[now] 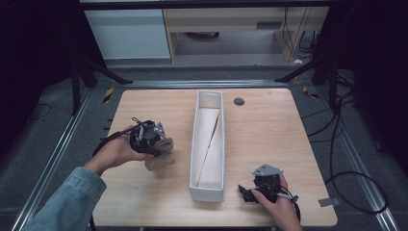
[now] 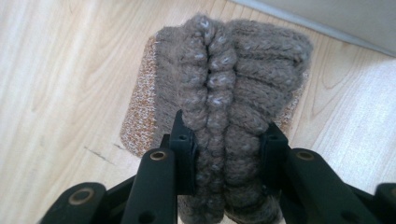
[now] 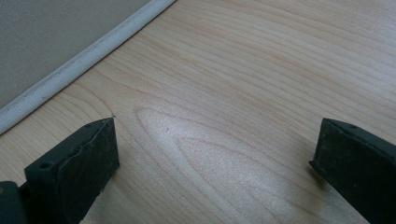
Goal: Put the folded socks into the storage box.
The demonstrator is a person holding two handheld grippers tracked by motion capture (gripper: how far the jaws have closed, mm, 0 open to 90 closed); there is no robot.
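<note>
A brown knitted cloth, folded and ribbed, is pinched between the two jaws of my left gripper. In the high view that cloth hangs from the left gripper over the left part of the wooden table, just left of the long white bin. My right gripper rests low near the table's front right, close to the bin's near corner. Its jaws stand wide apart in the right gripper view, with bare wood between them.
The narrow white bin runs front to back along the table's middle, with pale flat panels lying inside. A small dark round disc sits at the back of the table. Cables trail on the floor to the right.
</note>
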